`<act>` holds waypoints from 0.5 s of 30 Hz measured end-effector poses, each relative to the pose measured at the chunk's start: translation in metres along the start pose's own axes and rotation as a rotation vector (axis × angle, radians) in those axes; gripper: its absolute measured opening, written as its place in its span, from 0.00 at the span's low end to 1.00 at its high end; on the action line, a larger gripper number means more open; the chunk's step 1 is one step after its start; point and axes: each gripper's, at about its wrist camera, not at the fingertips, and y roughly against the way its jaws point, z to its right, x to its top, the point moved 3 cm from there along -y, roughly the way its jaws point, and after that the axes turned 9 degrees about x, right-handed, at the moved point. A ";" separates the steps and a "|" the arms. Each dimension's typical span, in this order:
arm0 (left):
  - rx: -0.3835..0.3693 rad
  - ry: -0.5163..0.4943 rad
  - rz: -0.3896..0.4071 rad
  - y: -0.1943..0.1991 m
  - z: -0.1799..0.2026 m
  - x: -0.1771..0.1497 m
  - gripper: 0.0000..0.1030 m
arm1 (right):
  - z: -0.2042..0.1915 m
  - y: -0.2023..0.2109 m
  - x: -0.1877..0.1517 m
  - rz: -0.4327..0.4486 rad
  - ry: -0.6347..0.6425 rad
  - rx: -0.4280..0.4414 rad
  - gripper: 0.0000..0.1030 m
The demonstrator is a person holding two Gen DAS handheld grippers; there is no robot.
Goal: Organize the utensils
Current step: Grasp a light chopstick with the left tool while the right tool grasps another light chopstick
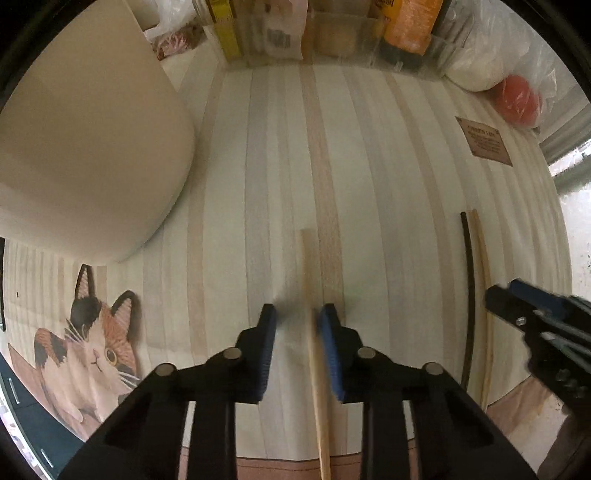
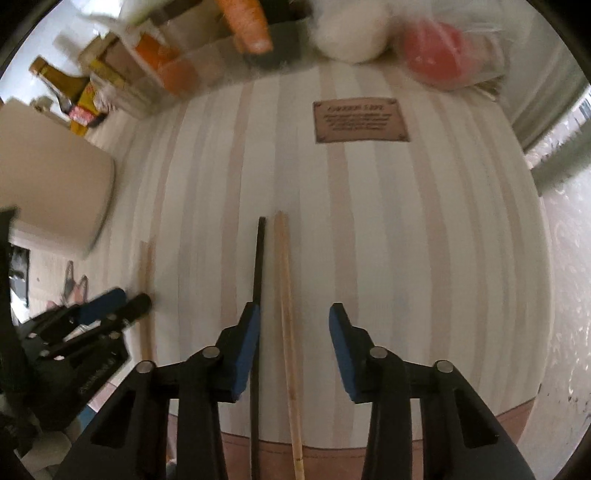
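Note:
A single light wooden chopstick point(image 1: 309, 280) lies lengthwise on the striped mat point(image 1: 388, 221). My left gripper point(image 1: 298, 311) points down over it with the stick between its blue pads. The stick rests against the right pad and a gap shows at the left pad. Further right lie a black chopstick point(image 2: 260, 258) and a second light wooden chopstick point(image 2: 283, 266), side by side. My right gripper point(image 2: 295, 319) straddles this pair. The black one runs along the left pad, the wooden one sits in the gap, and the right pad is clear of both.
A large beige rounded container point(image 1: 92, 140) stands at the left. Clear bins with packets and bottles point(image 1: 295, 33) line the back, with a white bag point(image 1: 476, 70) and something red in plastic point(image 1: 519, 99) at the back right. A brown label point(image 2: 360, 120) and a cat picture point(image 1: 92, 350) are printed on the mat.

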 end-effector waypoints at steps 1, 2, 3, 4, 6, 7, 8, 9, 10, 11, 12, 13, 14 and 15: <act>-0.001 0.010 -0.002 0.000 -0.001 0.000 0.08 | -0.001 -0.003 0.000 -0.007 0.005 -0.011 0.25; -0.003 0.017 -0.004 -0.001 -0.002 -0.001 0.05 | -0.004 -0.003 0.000 0.002 0.021 -0.029 0.16; -0.005 0.028 -0.005 -0.001 -0.004 -0.002 0.06 | -0.005 -0.004 0.001 -0.008 0.029 -0.042 0.09; -0.004 0.034 -0.008 -0.002 -0.005 -0.002 0.05 | -0.006 -0.002 0.001 -0.006 0.029 -0.050 0.07; -0.006 0.041 -0.014 -0.002 -0.009 -0.007 0.05 | -0.004 0.001 0.000 -0.007 0.016 -0.050 0.06; -0.008 0.043 -0.019 -0.002 -0.010 -0.010 0.05 | -0.002 0.003 0.000 -0.008 0.007 -0.061 0.06; -0.010 0.042 -0.021 -0.002 -0.012 -0.012 0.05 | 0.001 0.005 -0.001 -0.010 -0.004 -0.069 0.06; -0.012 0.045 -0.024 -0.002 -0.013 -0.015 0.05 | 0.004 0.008 -0.003 -0.014 -0.015 -0.066 0.06; -0.016 0.046 -0.022 -0.002 -0.014 -0.016 0.05 | 0.008 0.010 -0.003 -0.018 -0.027 -0.066 0.06; -0.018 0.045 -0.022 -0.002 -0.014 -0.017 0.05 | 0.010 0.012 -0.003 -0.024 -0.035 -0.062 0.06; -0.022 0.043 -0.024 -0.003 -0.014 -0.016 0.05 | 0.010 0.013 -0.003 -0.029 -0.038 -0.055 0.06; -0.032 0.047 -0.026 -0.004 -0.014 -0.014 0.05 | 0.010 0.013 -0.001 -0.035 -0.043 -0.052 0.06; -0.037 0.047 -0.027 -0.003 -0.018 -0.014 0.05 | 0.009 0.014 0.001 -0.043 -0.049 -0.053 0.06; -0.038 0.044 -0.029 -0.006 -0.021 -0.012 0.06 | 0.010 0.015 0.003 -0.045 -0.048 -0.055 0.06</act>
